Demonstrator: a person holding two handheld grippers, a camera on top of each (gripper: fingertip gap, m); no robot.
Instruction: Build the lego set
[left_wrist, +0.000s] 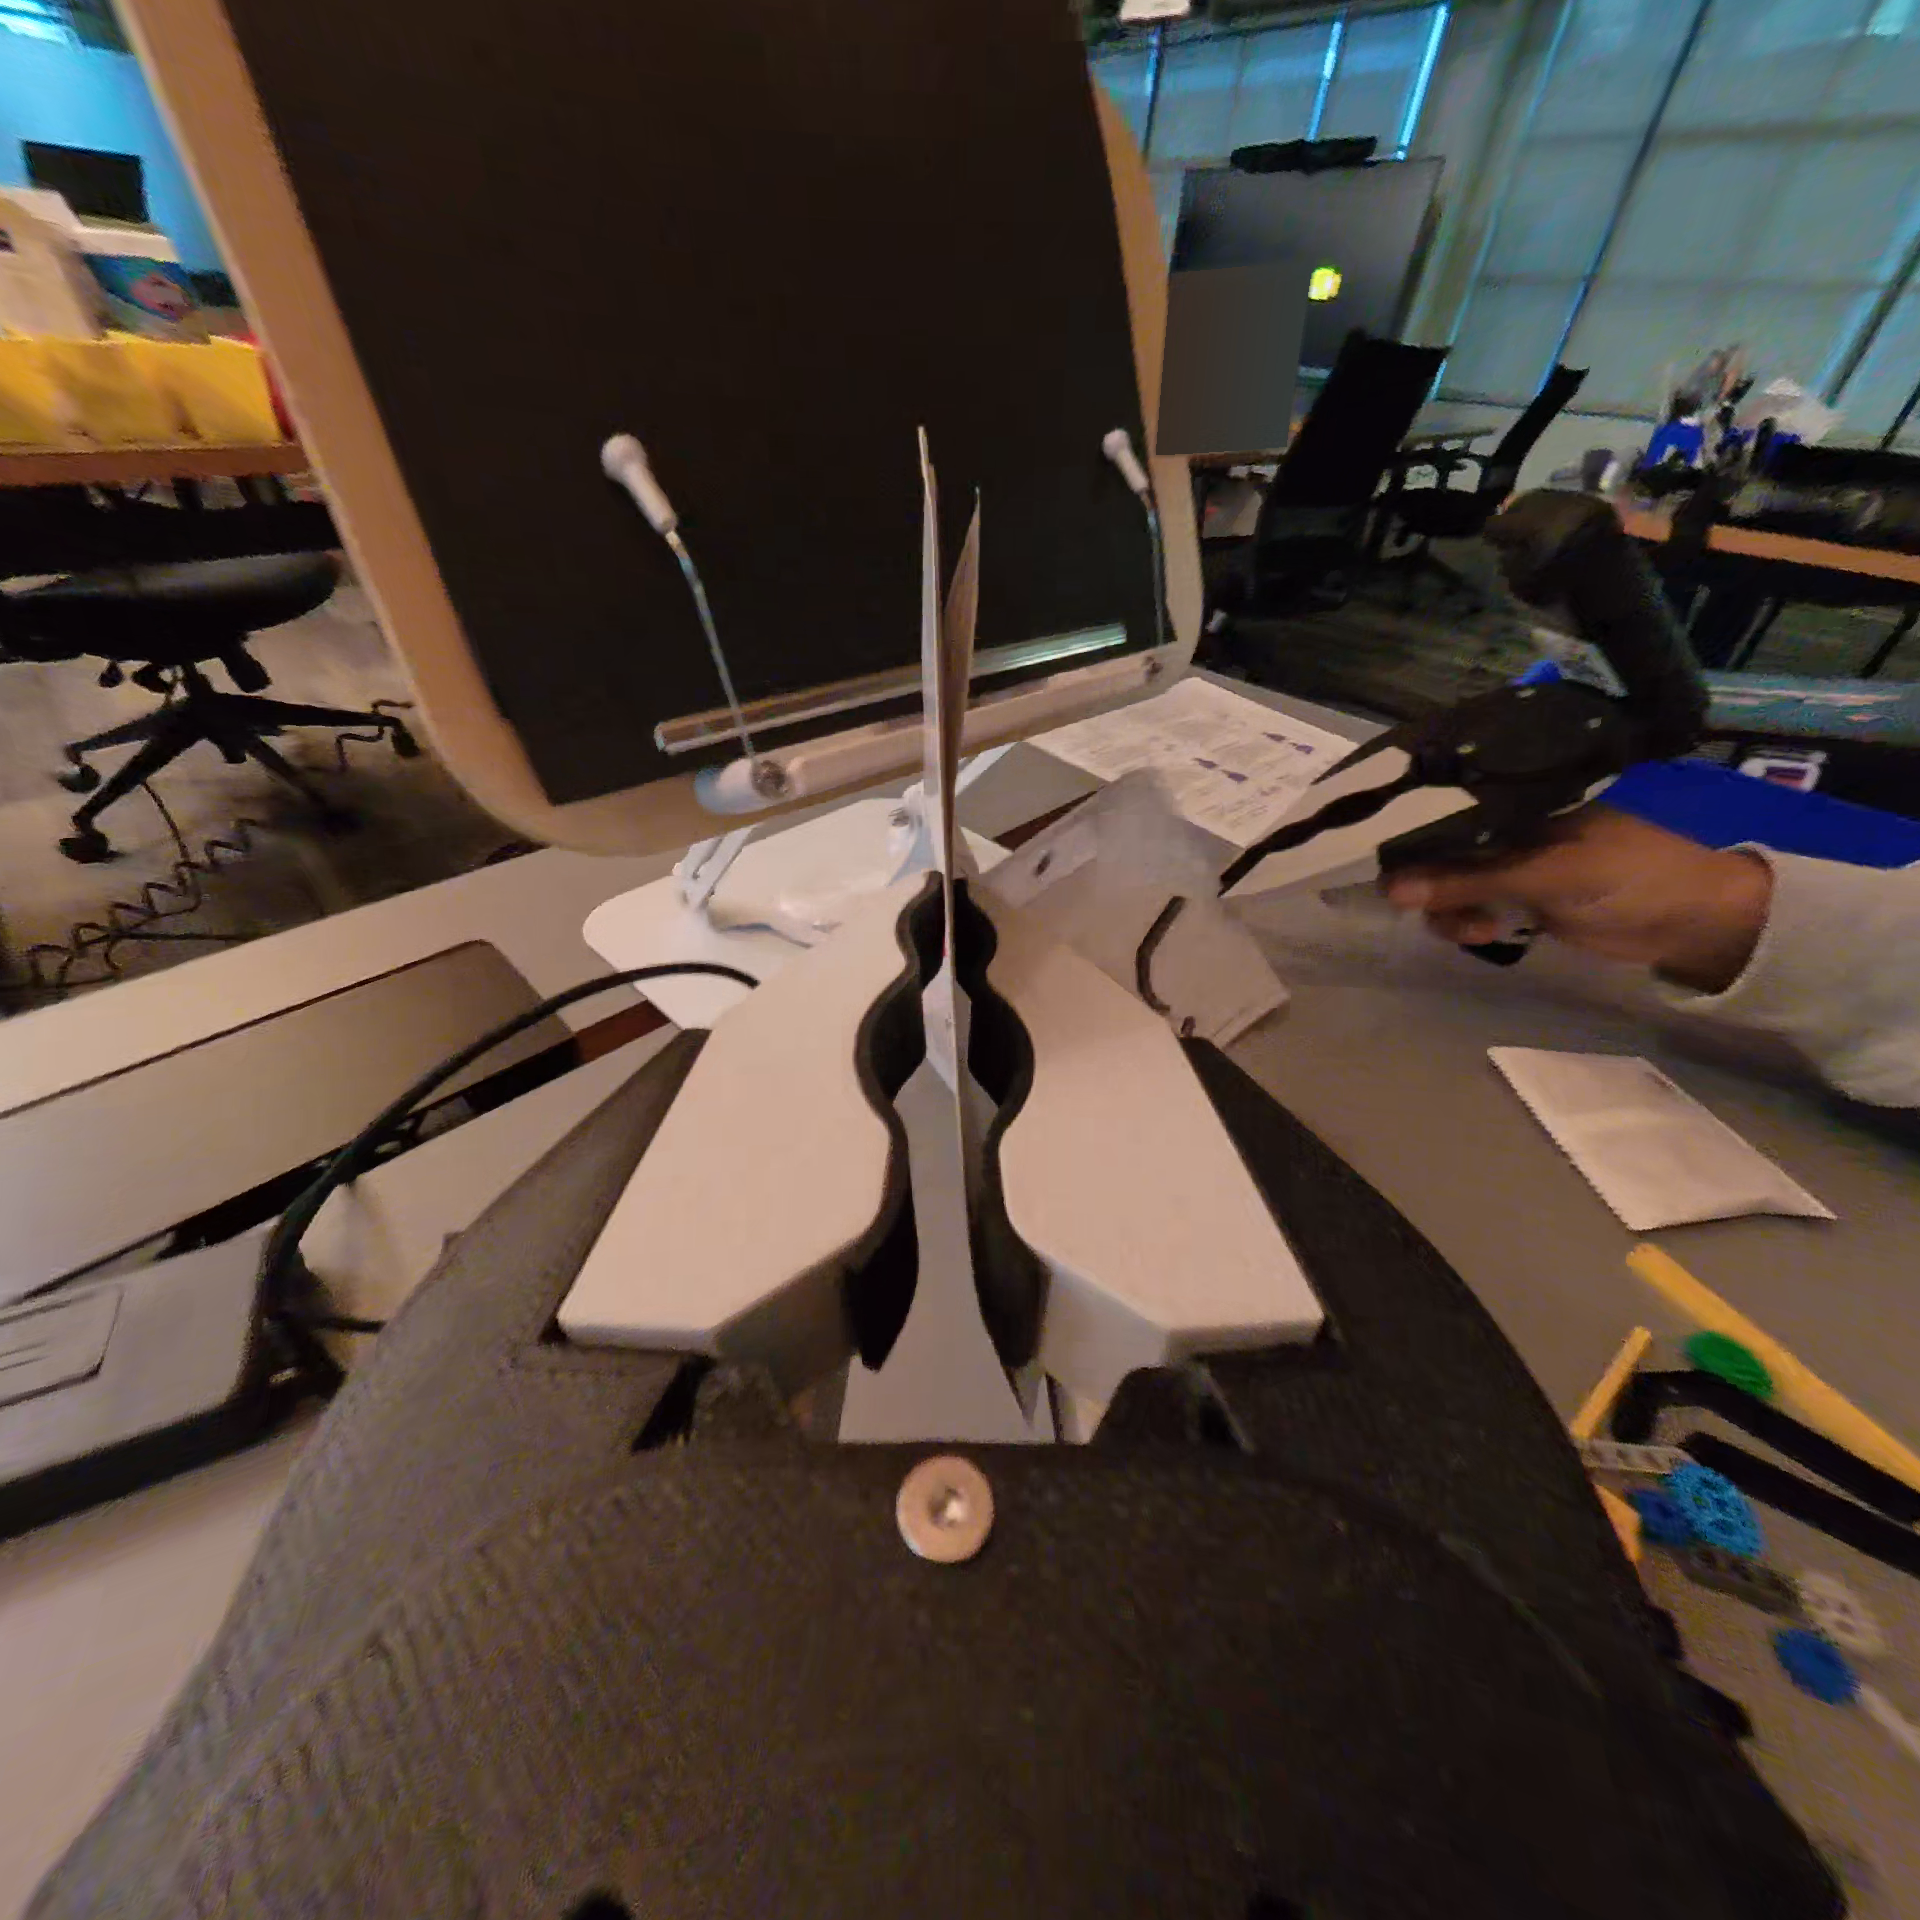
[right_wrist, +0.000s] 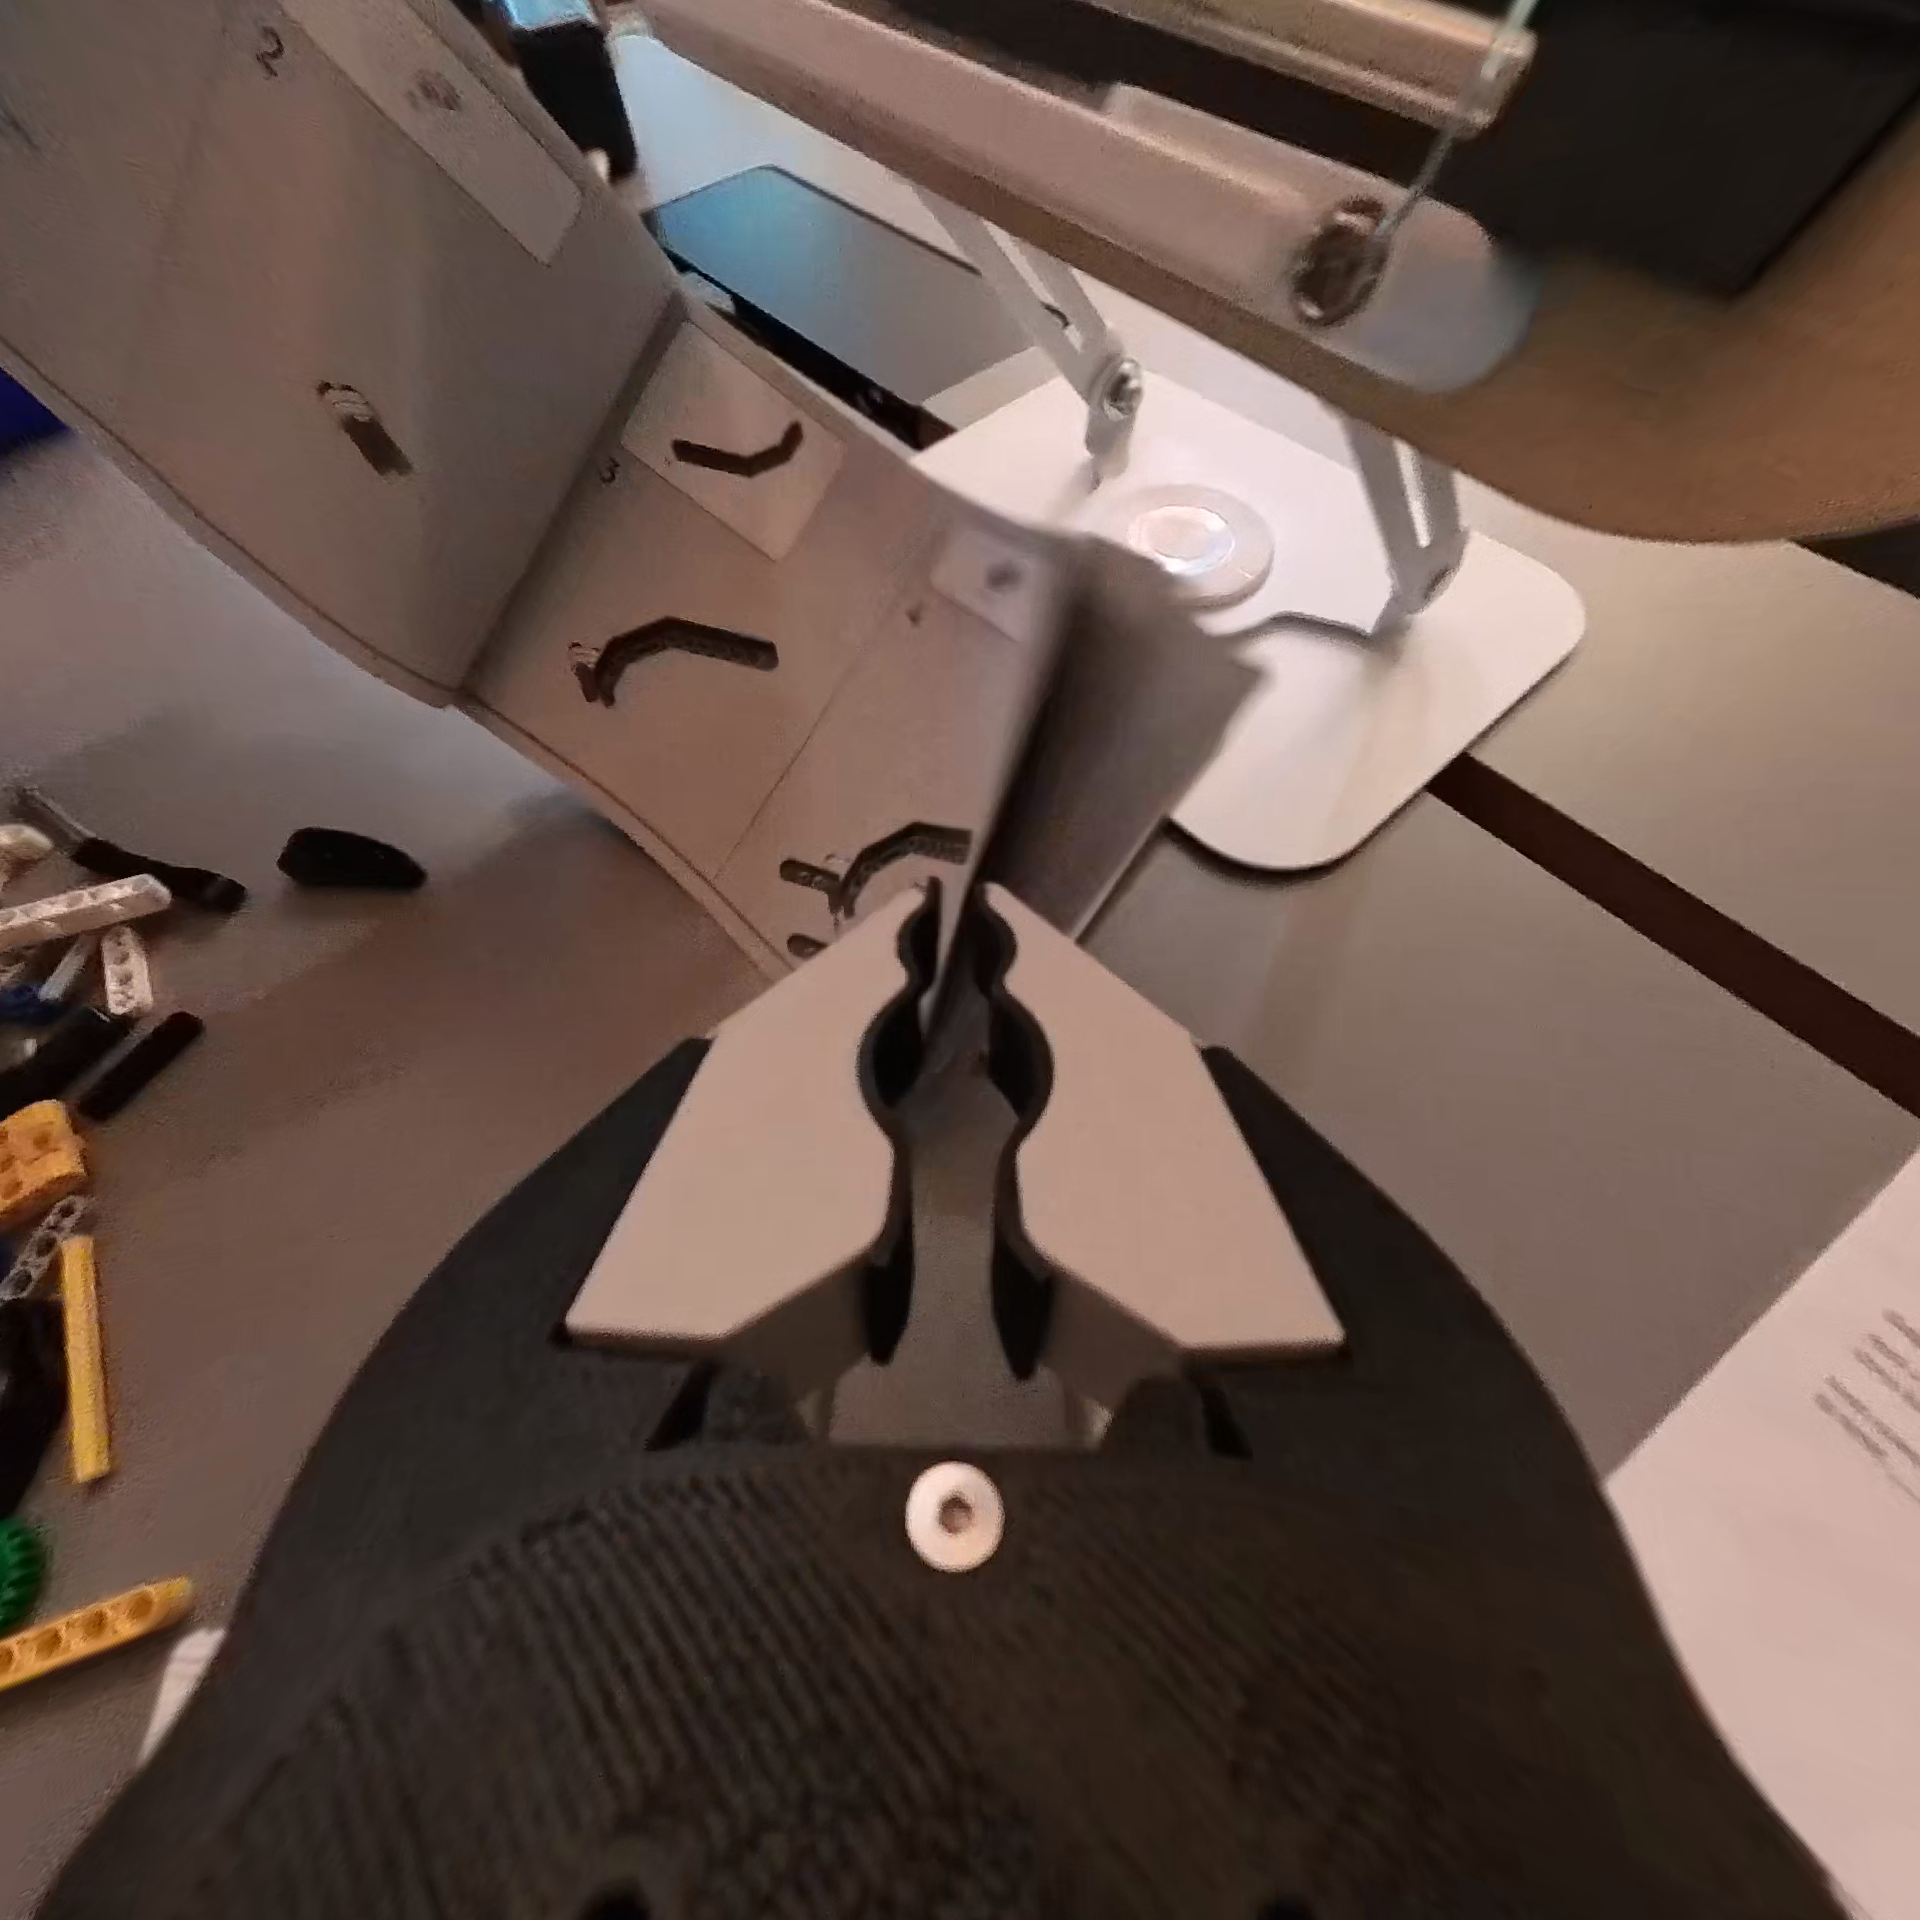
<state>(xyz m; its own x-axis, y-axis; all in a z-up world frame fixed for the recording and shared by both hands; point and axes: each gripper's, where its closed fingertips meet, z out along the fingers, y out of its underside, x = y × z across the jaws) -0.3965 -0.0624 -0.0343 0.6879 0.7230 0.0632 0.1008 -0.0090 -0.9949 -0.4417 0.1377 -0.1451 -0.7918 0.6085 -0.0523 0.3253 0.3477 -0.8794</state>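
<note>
My left gripper (left_wrist: 951, 914) is shut on the instruction booklet (left_wrist: 948, 675), which stands edge-on between its fingers in front of the dark book stand (left_wrist: 665, 312). My right gripper (right_wrist: 951, 925) is shut on the edge of the same booklet (right_wrist: 644, 582), whose grey pages show drawings of black parts. The right gripper (left_wrist: 1247, 862) also shows in the left wrist view, held by a hand at the booklet's right side. Loose lego parts lie on the table: yellow beams (right_wrist: 83, 1340), white and black pieces (right_wrist: 83, 909), and blue gears (left_wrist: 1704, 1507).
The stand's white base (right_wrist: 1403, 665) sits just beyond the booklet. A printed sheet (left_wrist: 1195, 748) lies behind it, and a white packet (left_wrist: 1652, 1143) lies to the right. A grey device (left_wrist: 208, 1091) with a black cable (left_wrist: 416, 1101) is at the left. Office chairs and desks stand farther off. The left gripper's tips are roughly 25 cm from the right gripper's.
</note>
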